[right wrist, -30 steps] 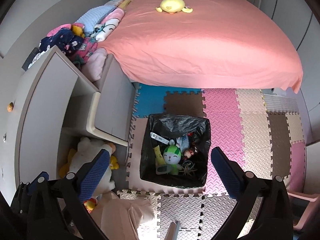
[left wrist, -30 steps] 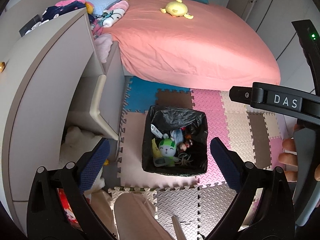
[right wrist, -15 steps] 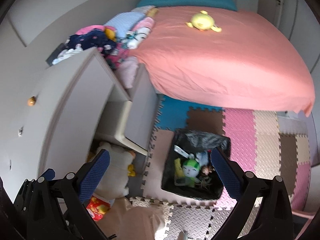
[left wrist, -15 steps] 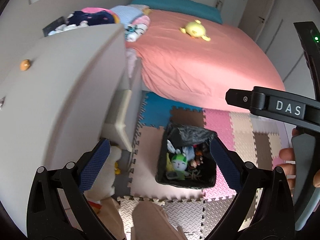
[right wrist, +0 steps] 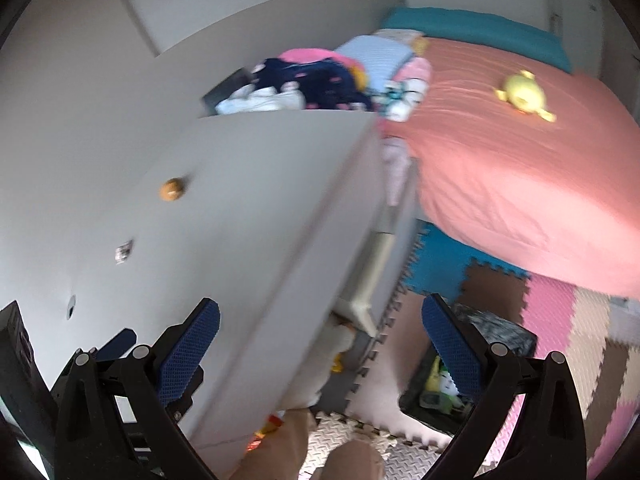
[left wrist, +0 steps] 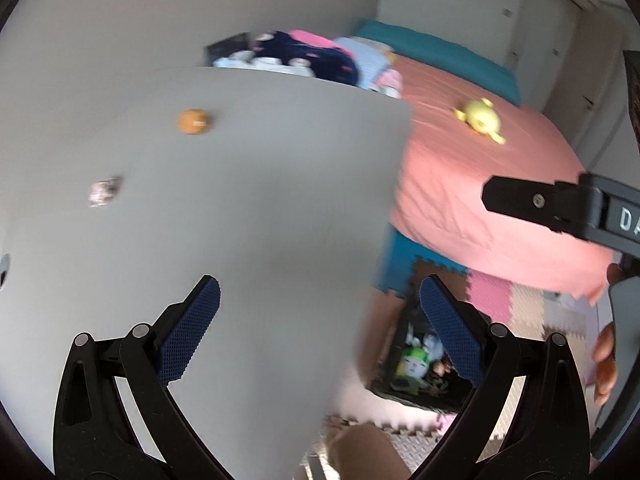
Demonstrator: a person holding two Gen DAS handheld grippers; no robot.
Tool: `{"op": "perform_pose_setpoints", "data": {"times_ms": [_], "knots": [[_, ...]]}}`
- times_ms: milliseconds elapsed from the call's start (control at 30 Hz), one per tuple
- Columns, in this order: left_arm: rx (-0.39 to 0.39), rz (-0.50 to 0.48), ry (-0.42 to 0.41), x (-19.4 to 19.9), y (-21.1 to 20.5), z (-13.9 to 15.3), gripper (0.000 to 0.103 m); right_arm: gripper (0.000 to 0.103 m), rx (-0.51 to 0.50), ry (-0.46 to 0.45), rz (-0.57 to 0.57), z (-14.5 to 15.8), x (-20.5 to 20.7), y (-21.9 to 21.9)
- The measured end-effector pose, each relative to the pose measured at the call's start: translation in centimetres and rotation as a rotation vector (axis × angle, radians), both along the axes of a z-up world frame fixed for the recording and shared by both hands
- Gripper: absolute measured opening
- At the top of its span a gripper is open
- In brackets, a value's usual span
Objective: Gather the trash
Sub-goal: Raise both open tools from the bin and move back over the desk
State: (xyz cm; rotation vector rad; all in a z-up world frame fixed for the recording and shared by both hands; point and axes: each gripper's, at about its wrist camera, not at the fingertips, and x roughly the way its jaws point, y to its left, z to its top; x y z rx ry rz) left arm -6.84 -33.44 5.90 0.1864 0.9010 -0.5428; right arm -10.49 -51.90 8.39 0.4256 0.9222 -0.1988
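while both my left tongs (left wrist: 320, 316) and right tongs (right wrist: 320, 316) hang apart and empty above the desk (left wrist: 248, 216), i judge collecting is partly done: bin (left wrist: 420, 364) beside the desk holds bits, orange scrap (left wrist: 194, 121) and crumpled scrap (left wrist: 103, 192) remain on the desk.

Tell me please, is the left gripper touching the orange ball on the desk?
Apart. In the left wrist view, the left gripper is open and empty, and a wide stretch of bare grey desk lies between its fingertips and the orange ball.
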Motion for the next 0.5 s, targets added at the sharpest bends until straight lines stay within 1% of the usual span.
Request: {"op": "perform_pose_setpoints", "data": {"times_ms": [167,333,500], "knots": [[-0.016,0.119,-0.01,4.0,5.0,0.3,0.097,0.101,-0.028,0.048,0.087,0.1,5.0,3.9],[-0.014,0.219,0.01,8.2,9.1,-0.1,0.097,0.101,-0.036,0.055,0.156,0.1,9.5,7.2],[-0.017,0.282,0.025,11.4,12.3,-0.4,0.097,0.101,-0.065,0.067,0.232,0.0,14.5,10.4]]}}
